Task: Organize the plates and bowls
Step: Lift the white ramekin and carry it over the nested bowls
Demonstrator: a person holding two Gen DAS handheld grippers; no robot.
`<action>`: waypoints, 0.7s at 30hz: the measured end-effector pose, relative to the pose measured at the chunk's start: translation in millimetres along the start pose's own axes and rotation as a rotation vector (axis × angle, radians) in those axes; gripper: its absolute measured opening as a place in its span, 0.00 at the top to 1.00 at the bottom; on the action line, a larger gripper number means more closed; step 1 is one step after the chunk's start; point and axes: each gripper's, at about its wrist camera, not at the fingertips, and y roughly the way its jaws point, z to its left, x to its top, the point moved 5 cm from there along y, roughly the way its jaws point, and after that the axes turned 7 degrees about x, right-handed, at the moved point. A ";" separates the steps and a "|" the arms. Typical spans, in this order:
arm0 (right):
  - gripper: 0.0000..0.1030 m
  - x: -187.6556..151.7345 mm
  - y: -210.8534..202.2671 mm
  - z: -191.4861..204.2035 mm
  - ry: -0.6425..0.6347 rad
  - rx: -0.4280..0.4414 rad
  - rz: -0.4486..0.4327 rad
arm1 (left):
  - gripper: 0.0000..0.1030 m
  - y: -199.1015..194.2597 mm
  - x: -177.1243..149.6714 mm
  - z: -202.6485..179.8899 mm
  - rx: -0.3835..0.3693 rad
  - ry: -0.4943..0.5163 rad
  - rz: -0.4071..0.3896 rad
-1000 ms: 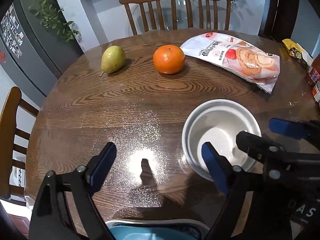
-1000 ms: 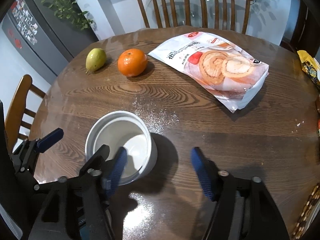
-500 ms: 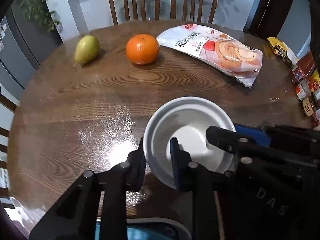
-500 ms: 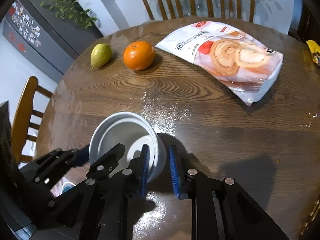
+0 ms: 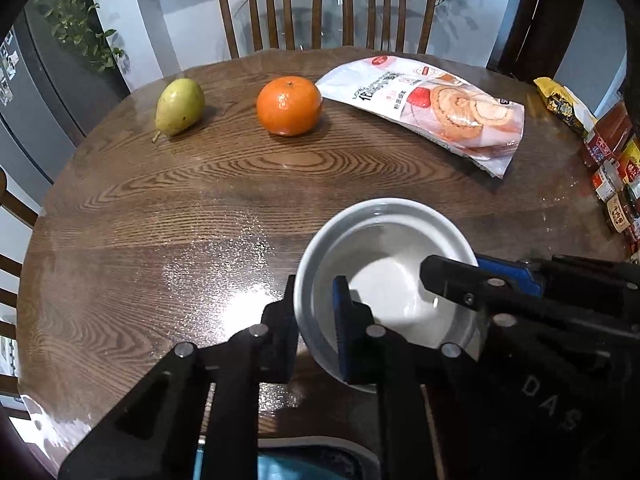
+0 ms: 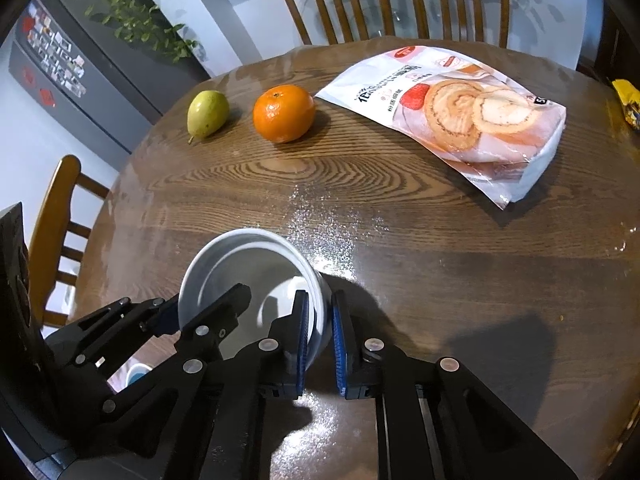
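Note:
A white bowl is near the front of the round wooden table. My left gripper is shut on the bowl's left rim, one finger inside and one outside. My right gripper is shut on the right rim of the same bowl, and it shows at the right in the left wrist view. The bowl looks tilted and lifted a little in the right wrist view. A blue-rimmed dish shows partly under the left gripper, mostly hidden.
A pear, an orange and a cake-roll bag lie at the far side. Jars and packets line the right edge. Two chairs stand behind the table, another at the left.
Both grippers went from open to shut on opposite rims of the bowl. Since then the bowl appears raised and tilted slightly.

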 end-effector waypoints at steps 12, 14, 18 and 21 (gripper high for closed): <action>0.88 -12.5 -30.7 6.7 0.015 0.015 -0.095 | 0.95 -33.1 -2.9 -3.6 0.014 0.024 -0.100; 0.88 -16.2 -37.8 7.1 0.016 0.016 -0.112 | 0.95 -39.3 -4.6 -6.7 0.017 0.034 -0.114; 0.88 -25.8 -49.9 8.4 0.022 0.021 -0.135 | 0.95 -51.5 -10.6 -9.8 0.004 0.041 -0.132; 0.88 -32.9 -59.2 9.5 0.020 0.014 -0.153 | 0.95 -60.8 -16.3 -14.3 -0.002 0.048 -0.144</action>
